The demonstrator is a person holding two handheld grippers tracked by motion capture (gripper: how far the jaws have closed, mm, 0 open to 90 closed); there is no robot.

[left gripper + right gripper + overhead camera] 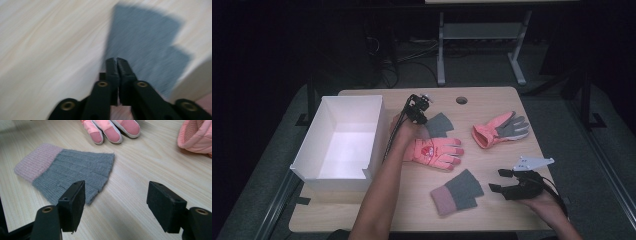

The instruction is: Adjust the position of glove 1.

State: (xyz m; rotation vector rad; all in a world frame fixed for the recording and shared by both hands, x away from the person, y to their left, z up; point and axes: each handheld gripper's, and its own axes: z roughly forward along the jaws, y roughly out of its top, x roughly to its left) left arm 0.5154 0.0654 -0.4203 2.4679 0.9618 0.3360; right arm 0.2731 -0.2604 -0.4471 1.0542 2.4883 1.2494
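Note:
A grey knit mitten [440, 124] lies flat near the table's middle, blurred in the left gripper view [147, 42]. My left gripper [421, 118] [117, 60] is at its left edge, jaws shut, with nothing seen between them. A pink ski glove [435, 151] [112, 128] lies just below that mitten. A second pink glove [499, 129] [196, 137] lies to the right, grey palm up. A grey mitten with a pink cuff [457, 191] [75, 166] lies near the front. My right gripper [498, 180] [116, 195] rests to its right, open and empty.
A white open box [374, 135] stands along the left side of the wooden table [492, 100], close to the left forearm. A round hole [461, 100] sits near the far edge. Table legs and cables are on the floor beyond.

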